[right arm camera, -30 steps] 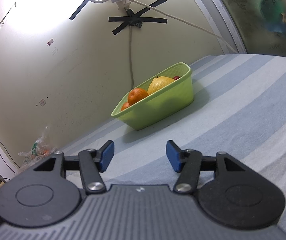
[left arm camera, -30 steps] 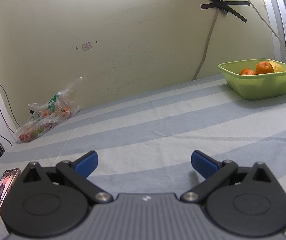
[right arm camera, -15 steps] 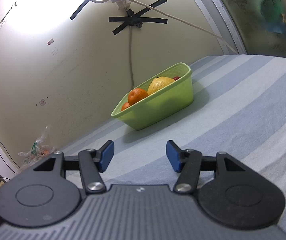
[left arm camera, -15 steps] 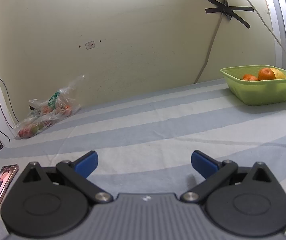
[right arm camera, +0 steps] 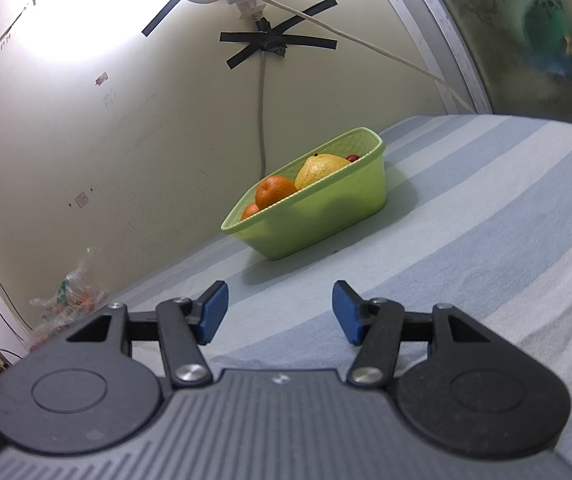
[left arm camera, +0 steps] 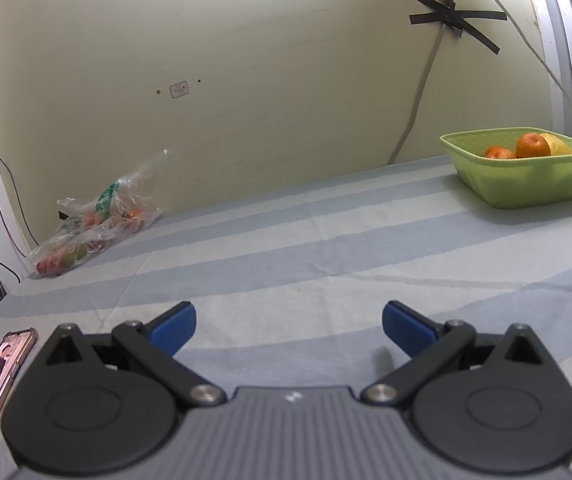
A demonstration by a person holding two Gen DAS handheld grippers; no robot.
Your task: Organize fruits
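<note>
A: What lies under your claws?

B: A striped sheet [left arm camera: 286, 248] in pale blue and grey covers the whole surface in front of you, running back to the yellowish wall [left arm camera: 246, 80]. Whether a bed or a bench is beneath it, I cannot tell.

A: And the fruit?

B: Your green basket [right arm camera: 326, 216] sits on the sheet near the wall, ahead of your right claw [right arm camera: 280, 312] and far off to the right of your left claw [left arm camera: 288, 332]. It holds two oranges [right arm camera: 275, 191], a large yellow fruit [right arm camera: 320, 168] and a small red one [right arm camera: 352, 157] at the back. More fruit stays in a clear plastic bag [left arm camera: 94, 224] lying against the wall at the left, well apart from the basket.

A: The claws themselves?

B: Your left claw stands wide, its blue pads [left arm camera: 172, 328] with nothing between them. Your right claw is also parted, narrower, and empty; both hover low over the sheet.

A: Anything smaller?

B: A phone [left arm camera: 0, 376] lies at your left, screen lit.
</note>
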